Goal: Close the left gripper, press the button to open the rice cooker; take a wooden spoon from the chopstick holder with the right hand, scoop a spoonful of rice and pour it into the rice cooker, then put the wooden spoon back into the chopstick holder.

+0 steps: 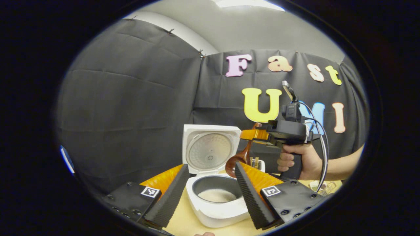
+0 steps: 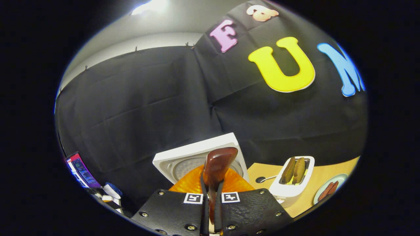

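The right gripper (image 2: 210, 209) is pinching the stiff, light brown wooden spoon (image 1: 239, 159) by its handle above the open white rice cooker (image 1: 215, 200), the left gripper (image 1: 210, 193) sitting wide open.

Wooden spoon (image 1: 239, 159) above open rice cooker (image 1: 215, 183)

Black cloth wall (image 1: 131, 98), tan table (image 1: 183, 223)
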Demonstrator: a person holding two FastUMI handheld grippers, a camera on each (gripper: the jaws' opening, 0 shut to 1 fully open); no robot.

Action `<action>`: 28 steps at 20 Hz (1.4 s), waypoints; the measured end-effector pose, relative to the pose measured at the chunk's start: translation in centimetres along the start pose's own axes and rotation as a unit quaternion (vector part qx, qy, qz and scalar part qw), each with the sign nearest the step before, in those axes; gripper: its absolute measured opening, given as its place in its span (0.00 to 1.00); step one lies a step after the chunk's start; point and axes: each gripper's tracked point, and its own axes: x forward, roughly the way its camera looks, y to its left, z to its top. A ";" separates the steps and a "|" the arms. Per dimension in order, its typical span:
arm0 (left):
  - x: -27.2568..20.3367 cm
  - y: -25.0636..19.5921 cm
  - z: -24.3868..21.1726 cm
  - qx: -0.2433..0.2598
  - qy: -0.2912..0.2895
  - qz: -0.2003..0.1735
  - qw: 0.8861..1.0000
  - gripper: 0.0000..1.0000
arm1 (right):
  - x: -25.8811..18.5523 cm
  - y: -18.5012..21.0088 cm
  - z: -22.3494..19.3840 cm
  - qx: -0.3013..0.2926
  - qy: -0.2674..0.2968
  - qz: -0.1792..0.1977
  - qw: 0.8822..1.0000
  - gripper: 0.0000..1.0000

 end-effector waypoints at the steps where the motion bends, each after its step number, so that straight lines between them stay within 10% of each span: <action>1: 0.1 -0.7 0.0 0.002 0.000 -0.007 1.000 0.99 | -0.5 -0.6 0.5 0.018 -0.002 -0.005 1.000 0.06; 16: 0.9 -13.0 1.3 0.019 -0.001 -0.124 0.992 0.98 | -20.9 -12.6 3.3 0.069 -0.068 -0.158 0.983 0.06; 28: -1.2 -21.7 1.4 0.034 0.001 -0.181 0.983 0.98 | -38.1 -26.2 3.7 0.118 -0.133 -0.313 0.933 0.07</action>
